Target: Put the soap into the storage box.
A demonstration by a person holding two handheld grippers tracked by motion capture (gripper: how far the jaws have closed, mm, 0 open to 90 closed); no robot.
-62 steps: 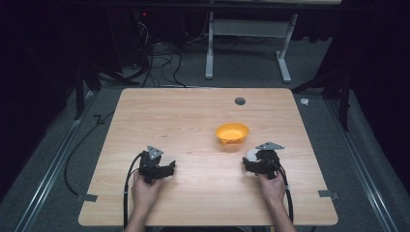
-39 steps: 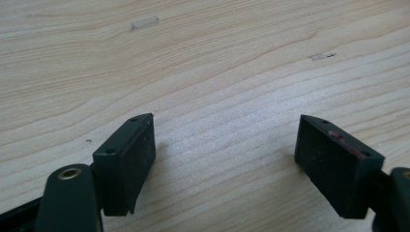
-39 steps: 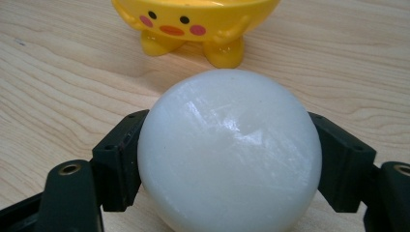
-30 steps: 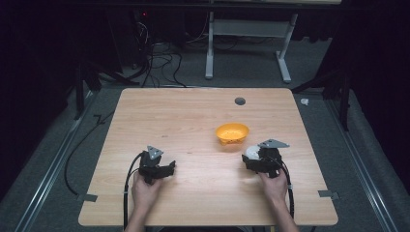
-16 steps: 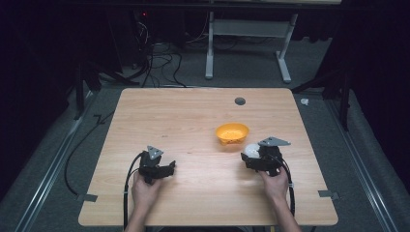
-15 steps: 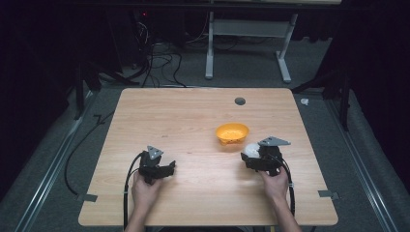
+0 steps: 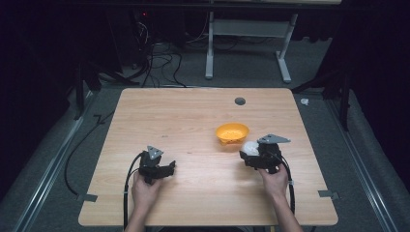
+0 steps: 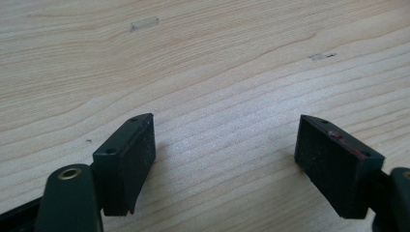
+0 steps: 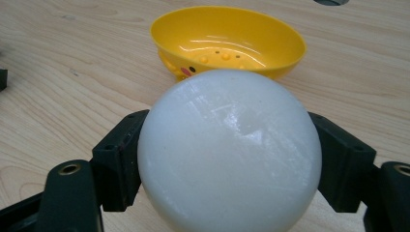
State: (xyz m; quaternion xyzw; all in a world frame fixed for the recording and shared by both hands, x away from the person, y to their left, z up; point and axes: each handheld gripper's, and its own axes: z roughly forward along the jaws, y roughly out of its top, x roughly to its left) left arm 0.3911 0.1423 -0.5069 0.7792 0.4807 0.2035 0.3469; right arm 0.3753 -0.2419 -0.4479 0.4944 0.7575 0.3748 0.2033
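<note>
Right gripper view is showing the right gripper [image 9: 227, 159] pinching one white ball [image 9: 229, 152] between its jaws, near one yellow bowl [image 9: 227, 41]; the left gripper [image 8: 225, 159] is sitting spread over the table [image 8: 217, 58].

Dark lab: floor cables [image 7: 159, 58], test table [image 7: 183, 111]

A light rectangular wooden table [image 7: 193, 116] is filling the centre of the frame, with a small round grey grommet hole [image 7: 240, 101] sitting toward its upper right. Grey carpeted floor [image 7: 251, 72] is surrounding it. A white metal desk frame [image 7: 247, 36] is standing at the top centre, and tangled black cables [image 7: 154, 58] are lying at the upper left. Darkness is swallowing both side edges.
</note>
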